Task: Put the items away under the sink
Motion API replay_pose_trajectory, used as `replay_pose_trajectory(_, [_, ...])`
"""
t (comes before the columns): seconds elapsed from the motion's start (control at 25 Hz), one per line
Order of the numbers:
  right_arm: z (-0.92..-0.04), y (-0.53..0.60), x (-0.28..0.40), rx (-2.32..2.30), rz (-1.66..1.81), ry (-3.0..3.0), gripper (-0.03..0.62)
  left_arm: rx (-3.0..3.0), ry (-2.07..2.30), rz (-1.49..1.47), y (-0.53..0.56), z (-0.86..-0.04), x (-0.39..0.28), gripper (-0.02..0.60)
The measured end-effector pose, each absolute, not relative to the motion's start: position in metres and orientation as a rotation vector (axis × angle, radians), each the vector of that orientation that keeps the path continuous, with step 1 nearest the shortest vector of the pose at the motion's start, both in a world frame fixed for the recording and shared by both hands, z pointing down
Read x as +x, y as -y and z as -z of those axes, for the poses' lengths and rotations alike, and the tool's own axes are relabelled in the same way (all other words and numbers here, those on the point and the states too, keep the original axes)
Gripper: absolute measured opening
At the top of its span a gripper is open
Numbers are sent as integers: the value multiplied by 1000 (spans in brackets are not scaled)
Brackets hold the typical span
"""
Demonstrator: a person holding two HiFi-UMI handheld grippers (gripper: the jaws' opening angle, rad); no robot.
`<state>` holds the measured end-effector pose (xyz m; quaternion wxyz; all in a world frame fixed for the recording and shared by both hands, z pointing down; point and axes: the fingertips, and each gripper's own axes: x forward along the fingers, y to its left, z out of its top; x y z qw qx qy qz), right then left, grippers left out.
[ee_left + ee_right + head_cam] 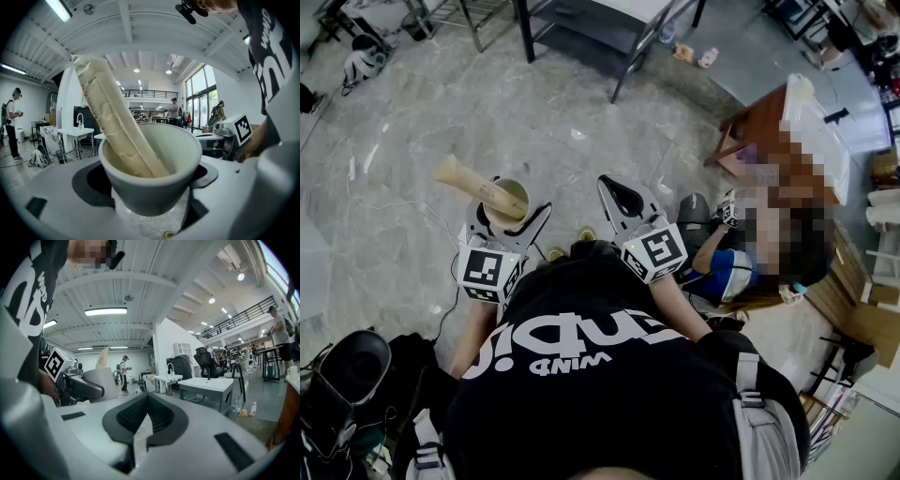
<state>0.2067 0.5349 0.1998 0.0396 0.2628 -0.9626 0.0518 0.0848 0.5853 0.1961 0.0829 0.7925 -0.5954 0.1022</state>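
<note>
A person's black T-shirt with white lettering fills the foreground as its wearer stands on a grey marbled stone floor in an open workshop hall, a hand-held gripper in each hand. The left gripper has its fingers clamped on the sides of a round grey cup with a cream inside, held upright. A long beige segmented packet stands in the cup and leans out over its rim. The right gripper carries nothing; its ribbed black fingers are pressed together with only a sliver of floor showing below them. A white stand with a curved tap, which may be the sink in question, stands well apart across the hall, beside a pale grey desk. By the look of it the job is at the carrying stage: one load is in hand, no cupboard is within reach, and nothing can be seen stowed yet.
</note>
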Motion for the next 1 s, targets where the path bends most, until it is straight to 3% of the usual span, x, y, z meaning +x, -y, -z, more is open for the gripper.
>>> replay_pose_trajectory(1.0, [-221, -498, 197, 936, -150, 2947, 18, 2423, 1701, -297, -540, -213, 56, 453])
